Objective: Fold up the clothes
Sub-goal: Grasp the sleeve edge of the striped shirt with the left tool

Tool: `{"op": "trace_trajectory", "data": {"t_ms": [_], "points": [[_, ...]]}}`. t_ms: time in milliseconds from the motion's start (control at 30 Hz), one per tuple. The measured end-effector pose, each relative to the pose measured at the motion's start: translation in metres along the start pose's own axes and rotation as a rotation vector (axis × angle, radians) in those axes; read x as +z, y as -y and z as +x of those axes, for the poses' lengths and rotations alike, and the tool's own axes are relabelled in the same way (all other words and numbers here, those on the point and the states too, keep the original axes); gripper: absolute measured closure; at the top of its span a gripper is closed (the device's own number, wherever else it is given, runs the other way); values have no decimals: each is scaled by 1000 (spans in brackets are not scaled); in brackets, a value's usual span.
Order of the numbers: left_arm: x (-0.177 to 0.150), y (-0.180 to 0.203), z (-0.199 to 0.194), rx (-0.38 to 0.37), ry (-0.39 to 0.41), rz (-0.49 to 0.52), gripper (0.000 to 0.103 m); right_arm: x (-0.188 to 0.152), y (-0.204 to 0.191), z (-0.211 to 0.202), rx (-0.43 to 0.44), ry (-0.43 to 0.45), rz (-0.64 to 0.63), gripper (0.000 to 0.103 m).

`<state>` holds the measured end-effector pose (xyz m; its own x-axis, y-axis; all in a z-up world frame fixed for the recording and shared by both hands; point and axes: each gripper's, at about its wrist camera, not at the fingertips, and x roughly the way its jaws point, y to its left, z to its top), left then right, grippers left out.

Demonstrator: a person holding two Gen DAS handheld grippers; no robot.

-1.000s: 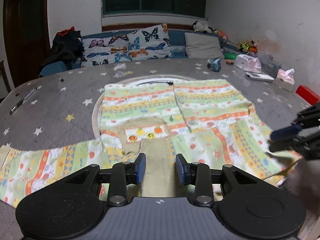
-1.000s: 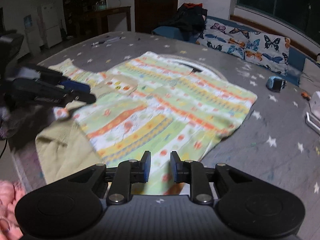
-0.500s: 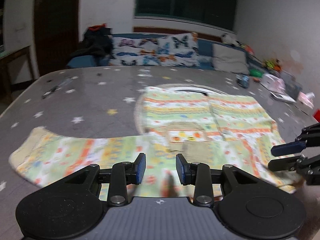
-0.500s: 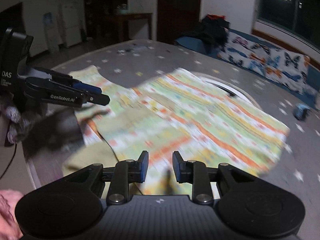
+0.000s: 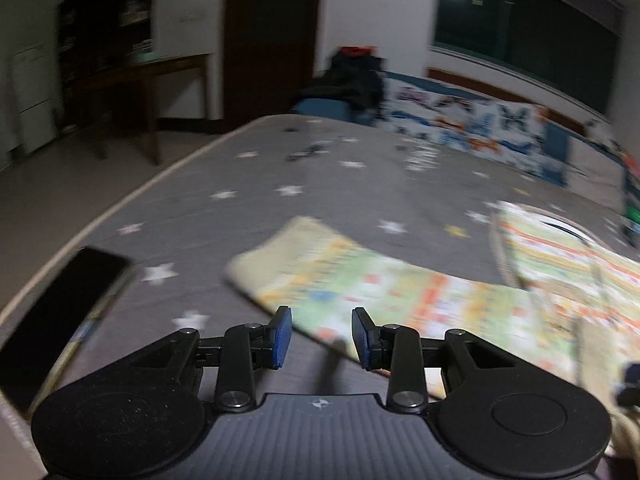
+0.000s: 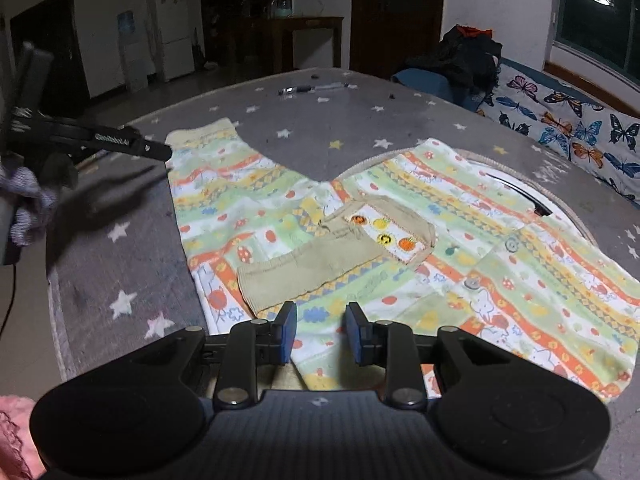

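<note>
A child's patterned shirt (image 6: 460, 240) in green, yellow and orange stripes lies flat on the grey star-print bed (image 6: 120, 248). Its left sleeve (image 6: 216, 184) stretches out towards the bed's edge, and a beige folded sleeve end (image 6: 320, 268) lies across the front. My right gripper (image 6: 321, 334) is open and empty, hovering over the shirt's near hem. My left gripper (image 5: 322, 338) is open and empty, just before the near edge of the outstretched sleeve (image 5: 360, 284). In the right wrist view the left gripper (image 6: 156, 151) is beside the sleeve's cuff.
A dark phone (image 5: 56, 320) lies at the bed's left edge near my left gripper. A pen (image 6: 312, 88) lies at the far side. Butterfly pillows (image 6: 568, 120) and dark clothes (image 6: 464, 60) line the back. Pink cloth (image 6: 16, 436) shows at the bottom left.
My left gripper has swung left, from the shirt's front out to the spread sleeve near the bed's edge. My right gripper has turned left over the near hem. Both stay open.
</note>
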<state>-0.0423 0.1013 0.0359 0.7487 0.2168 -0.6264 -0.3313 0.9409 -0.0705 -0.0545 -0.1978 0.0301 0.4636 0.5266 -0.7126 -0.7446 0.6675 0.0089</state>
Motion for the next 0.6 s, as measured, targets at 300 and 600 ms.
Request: {"op": "trace_trajectory", "data": {"t_ms": [300, 600], "points": [[20, -26, 35, 71, -28, -107, 65, 0, -2, -26, -16, 38, 2, 71], [24, -27, 48, 80, -28, -133, 89, -13, 0, -50, -31, 75, 58, 71]]}}
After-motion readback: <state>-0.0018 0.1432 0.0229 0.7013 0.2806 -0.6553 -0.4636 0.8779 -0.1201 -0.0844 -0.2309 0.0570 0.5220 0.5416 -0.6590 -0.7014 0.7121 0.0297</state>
